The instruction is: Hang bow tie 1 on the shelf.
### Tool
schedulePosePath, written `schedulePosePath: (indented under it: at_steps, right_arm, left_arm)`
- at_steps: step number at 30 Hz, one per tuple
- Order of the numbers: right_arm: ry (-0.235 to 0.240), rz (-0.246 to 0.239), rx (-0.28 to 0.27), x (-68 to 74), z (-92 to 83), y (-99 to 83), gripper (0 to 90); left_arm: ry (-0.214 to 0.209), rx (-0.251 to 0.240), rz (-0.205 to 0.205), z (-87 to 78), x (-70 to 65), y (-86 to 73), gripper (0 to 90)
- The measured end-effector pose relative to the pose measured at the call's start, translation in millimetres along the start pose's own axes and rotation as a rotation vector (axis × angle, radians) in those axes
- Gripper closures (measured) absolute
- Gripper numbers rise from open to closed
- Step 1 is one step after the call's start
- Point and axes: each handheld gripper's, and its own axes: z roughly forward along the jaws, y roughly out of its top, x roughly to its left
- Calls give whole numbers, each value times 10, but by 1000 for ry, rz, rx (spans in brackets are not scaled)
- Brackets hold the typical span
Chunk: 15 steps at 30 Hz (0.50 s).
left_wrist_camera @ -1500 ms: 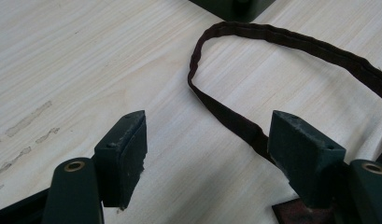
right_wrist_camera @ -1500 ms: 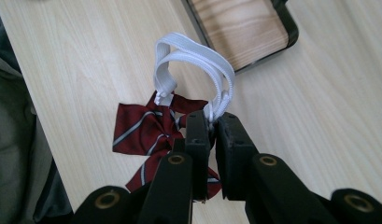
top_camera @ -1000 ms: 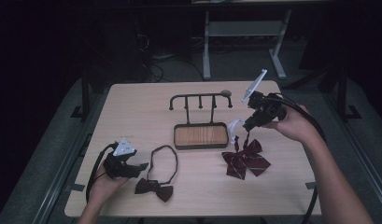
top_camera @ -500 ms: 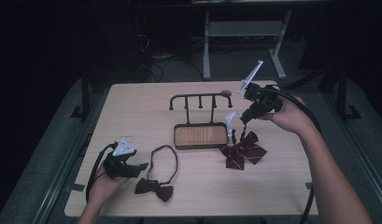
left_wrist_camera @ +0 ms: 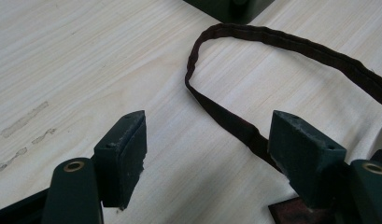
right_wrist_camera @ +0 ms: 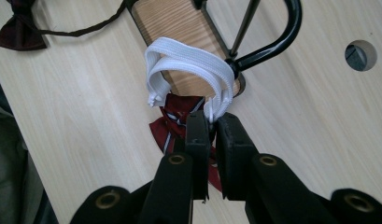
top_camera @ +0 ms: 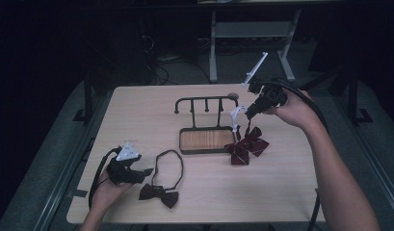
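Claw on our right hand point(right_wrist_camera: 212, 126) is pinched shut on the white elastic neck band point(right_wrist_camera: 186, 60) of the striped red bow tie point(top_camera: 246, 144), which hangs from that band just beside the right end of the small hook rack point(top_camera: 206, 101), its lower tip at or barely above the worktop point(top_camera: 146, 110). We judge this tie light and floppy: the bow swings freely under the band, and the band itself is soft, stretchy and thin, so it could slide out of smooth pads if we tug. We hold it near the bow, which leaves the loop open for a hook. Our left claw point(left_wrist_camera: 205, 149) stands wide, resting low over the worktop with the dark strap point(left_wrist_camera: 291, 44) of the second bow tie point(top_camera: 159, 194) lying between its pads, untouched. That strap looks equally limp; we would take it mid-loop.
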Motion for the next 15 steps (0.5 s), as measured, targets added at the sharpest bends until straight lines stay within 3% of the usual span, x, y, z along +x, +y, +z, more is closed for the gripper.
schedulePosePath:
  at_steps: [15]
  right_arm:
    - [-14,58,16,-201,53,116,833]
  left_arm:
    - [-2,-2,5,2,3,1,287]
